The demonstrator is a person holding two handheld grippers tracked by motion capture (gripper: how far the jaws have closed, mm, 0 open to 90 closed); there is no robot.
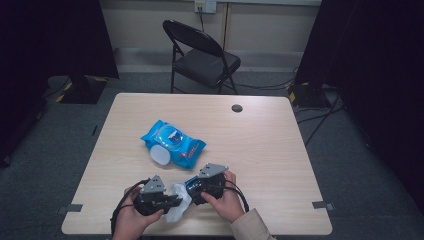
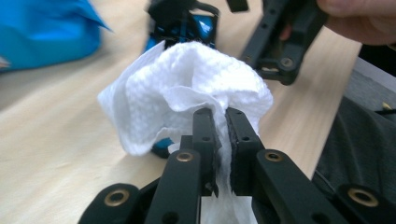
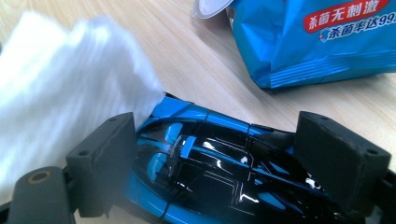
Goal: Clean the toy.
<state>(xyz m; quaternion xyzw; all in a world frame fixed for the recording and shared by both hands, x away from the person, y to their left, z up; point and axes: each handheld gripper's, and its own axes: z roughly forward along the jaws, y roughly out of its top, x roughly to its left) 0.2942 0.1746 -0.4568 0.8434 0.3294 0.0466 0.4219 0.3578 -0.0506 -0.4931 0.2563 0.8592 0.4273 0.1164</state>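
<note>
At the near edge of the table [image 1: 260,120], toward 6 o'clock, the person works with 2 grippers held close together. The left gripper [image 2: 220,122] has its jaws pressed tight on a crumpled white wipe [image 2: 187,88], the cloth bunched up and spilling past the tips. The right gripper [image 3: 212,154] clamps a glossy blue and black toy car [image 3: 205,172] across its body, 1 pad on each side. The wipe touches the car's end at the car's 10 o'clock in the right gripper view. A blue wipes pack [image 1: 172,142] lies mid-table, at 12 o'clock from the hands, with its white lid flap open.
</note>
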